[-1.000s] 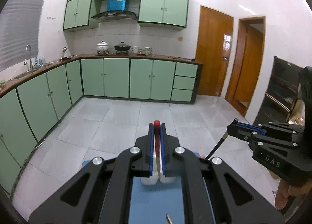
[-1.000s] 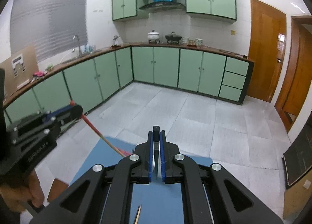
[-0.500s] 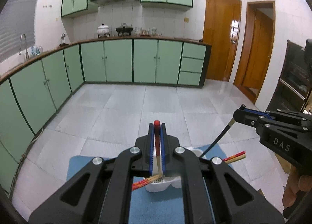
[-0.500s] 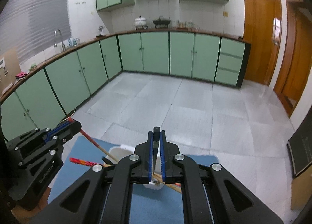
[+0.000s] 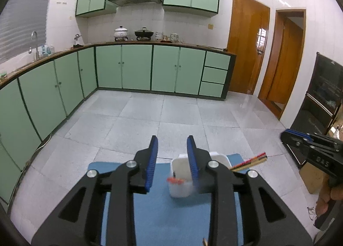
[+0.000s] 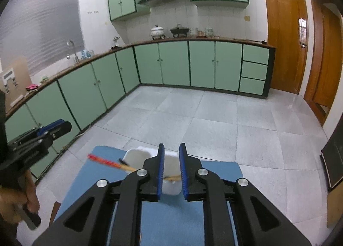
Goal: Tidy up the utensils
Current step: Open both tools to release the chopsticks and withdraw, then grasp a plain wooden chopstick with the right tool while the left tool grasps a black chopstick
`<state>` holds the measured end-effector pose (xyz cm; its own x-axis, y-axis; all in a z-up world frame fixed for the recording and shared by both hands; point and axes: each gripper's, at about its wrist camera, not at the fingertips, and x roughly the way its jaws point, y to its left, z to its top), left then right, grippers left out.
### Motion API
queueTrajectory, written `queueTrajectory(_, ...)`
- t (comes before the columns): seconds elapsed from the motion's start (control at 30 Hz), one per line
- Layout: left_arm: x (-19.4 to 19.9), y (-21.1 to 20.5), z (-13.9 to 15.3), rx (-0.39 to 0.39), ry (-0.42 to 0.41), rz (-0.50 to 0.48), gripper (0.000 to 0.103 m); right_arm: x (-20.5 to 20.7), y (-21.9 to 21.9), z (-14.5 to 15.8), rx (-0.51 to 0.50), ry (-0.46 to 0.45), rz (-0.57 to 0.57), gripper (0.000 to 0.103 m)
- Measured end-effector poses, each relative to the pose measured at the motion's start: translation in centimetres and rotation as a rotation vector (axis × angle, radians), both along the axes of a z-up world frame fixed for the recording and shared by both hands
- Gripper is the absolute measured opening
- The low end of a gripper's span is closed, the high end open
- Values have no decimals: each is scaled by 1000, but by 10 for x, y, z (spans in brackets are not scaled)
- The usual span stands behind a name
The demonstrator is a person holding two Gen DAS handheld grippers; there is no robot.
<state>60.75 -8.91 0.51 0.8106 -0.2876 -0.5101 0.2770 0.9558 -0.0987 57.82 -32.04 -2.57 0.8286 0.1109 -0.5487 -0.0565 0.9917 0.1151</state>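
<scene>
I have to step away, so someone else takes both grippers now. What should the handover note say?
Left gripper: jaws opening, nothing between them.
Right gripper: jaws opening, nothing gripped.
White holder stands on the blue mat.
Red-tipped chopsticks lie across the holder, ends sticking out on both sides; a red-tipped piece shows inside.
Done: sticks dropped at the holder.
Left: probably stand the crossways chopsticks upright inside.

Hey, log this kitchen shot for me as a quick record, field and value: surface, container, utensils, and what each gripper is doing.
surface: blue mat on the table
container: white utensil holder, upright on mat
utensils: red-tipped chopsticks leaning out over the holder's rim
left gripper: jaws opening, nothing gripped
right gripper: jaws opening, nothing gripped
</scene>
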Motion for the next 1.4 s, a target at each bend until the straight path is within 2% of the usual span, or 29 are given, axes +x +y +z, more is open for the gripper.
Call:
queueTrajectory(0.03,-9,6,0,-6,-1,5,40,-15,0,-1,-4,-16,5,14)
queueTrajectory(0.13,-43,25,-8,-8,0,17,41,-54,4,-8,-40,-57,13,16)
queueTrajectory(0.23,-80,42,-24,-12,4,30,42,-107,12,-34,-101,-89,20,18)
queueTrajectory(0.33,-123,53,-44,24,-34,50,48,-157,18,-69,-116,-98,22,23)
queueTrajectory(0.47,-183,73,-84,4,-25,75,51,-215,28,-131,-104,-56,22,24)
queueTrajectory(0.63,-234,90,-124,-37,38,121,52,-269,60,-223,-129,81,70,24)
queueTrajectory(0.77,-256,91,-142,-43,75,115,52,-287,99,-260,-192,120,132,24)
queueTrajectory(0.87,-263,87,-145,-38,82,92,52,-285,118,-266,-238,96,138,24)
queueTrajectory(1.13,-266,82,-141,-29,58,73,52,-284,136,-270,-221,70,148,25)
queueTrajectory(1.4,-268,78,-160,-25,90,65,52,-276,132,-271,-188,56,118,30)
